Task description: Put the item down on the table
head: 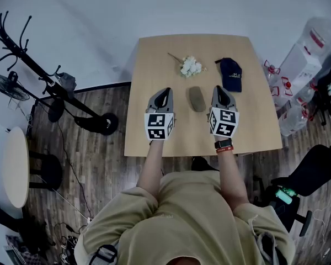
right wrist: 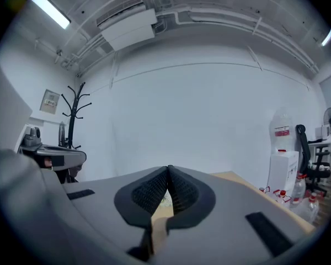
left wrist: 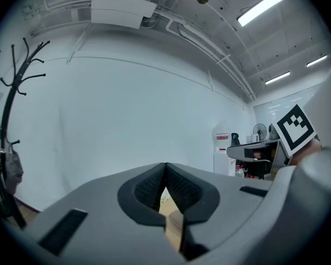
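Observation:
A grey-brown oblong item [head: 197, 99] lies flat on the wooden table [head: 254, 131], between my two grippers and touching neither. My left gripper [head: 164, 91] rests on the table to the item's left, shut, with nothing between its jaws. My right gripper [head: 220, 89] rests to the item's right, also shut and empty. In the left gripper view the left gripper's [left wrist: 165, 170] pads meet at the tips, with only tabletop showing below them. The right gripper view shows the right gripper [right wrist: 169, 173] closed the same way.
A bunch of white flowers [head: 191, 66] and a dark navy cap [head: 230, 73] lie on the table's far half. A black coat rack [head: 44, 76] and a fan [head: 8, 87] stand at the left. Water bottles [head: 298, 76] and a black chair [head: 314, 173] are at the right.

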`<act>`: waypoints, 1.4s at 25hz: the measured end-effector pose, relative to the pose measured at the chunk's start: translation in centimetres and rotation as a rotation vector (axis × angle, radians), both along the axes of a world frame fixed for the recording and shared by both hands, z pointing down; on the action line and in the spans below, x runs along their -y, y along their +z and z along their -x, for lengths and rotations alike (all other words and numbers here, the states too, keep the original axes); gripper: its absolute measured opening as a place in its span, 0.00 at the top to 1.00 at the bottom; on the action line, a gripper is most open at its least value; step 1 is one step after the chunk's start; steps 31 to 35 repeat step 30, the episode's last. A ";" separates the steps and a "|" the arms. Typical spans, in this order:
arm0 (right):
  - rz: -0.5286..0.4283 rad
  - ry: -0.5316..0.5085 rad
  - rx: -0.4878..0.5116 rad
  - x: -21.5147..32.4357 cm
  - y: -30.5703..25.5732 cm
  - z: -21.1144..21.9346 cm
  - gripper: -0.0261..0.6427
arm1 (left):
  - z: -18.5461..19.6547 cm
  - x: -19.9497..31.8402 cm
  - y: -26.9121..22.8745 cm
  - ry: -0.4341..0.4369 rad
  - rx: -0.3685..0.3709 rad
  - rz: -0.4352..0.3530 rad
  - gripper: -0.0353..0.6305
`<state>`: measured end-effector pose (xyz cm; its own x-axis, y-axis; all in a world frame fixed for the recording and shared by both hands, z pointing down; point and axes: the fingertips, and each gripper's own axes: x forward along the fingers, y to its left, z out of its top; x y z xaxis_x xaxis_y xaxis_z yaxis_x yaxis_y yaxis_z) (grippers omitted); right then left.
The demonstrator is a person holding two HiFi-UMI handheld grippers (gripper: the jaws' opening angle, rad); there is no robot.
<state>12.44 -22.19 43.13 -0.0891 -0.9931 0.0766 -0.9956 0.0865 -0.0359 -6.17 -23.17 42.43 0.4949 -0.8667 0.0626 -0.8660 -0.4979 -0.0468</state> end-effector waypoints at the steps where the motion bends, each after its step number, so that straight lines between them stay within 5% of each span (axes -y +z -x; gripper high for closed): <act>1: 0.002 0.003 -0.007 0.0 0.1 0.0 0.94 | 0.1 0.0 0.0 -0.003 0.000 -0.007 0.91; 19: 0.049 -0.033 -0.048 2.7 1.8 0.0 0.94 | 0.2 2.4 0.5 -0.035 -0.053 0.005 0.91; 30: 0.179 -0.100 -0.037 11.3 6.5 -0.6 0.94 | -0.5 9.0 7.2 -0.056 -0.063 0.158 0.91; 35: 0.179 -0.100 -0.037 11.3 6.5 -0.6 0.94 | -0.5 9.0 7.2 -0.056 -0.063 0.158 0.91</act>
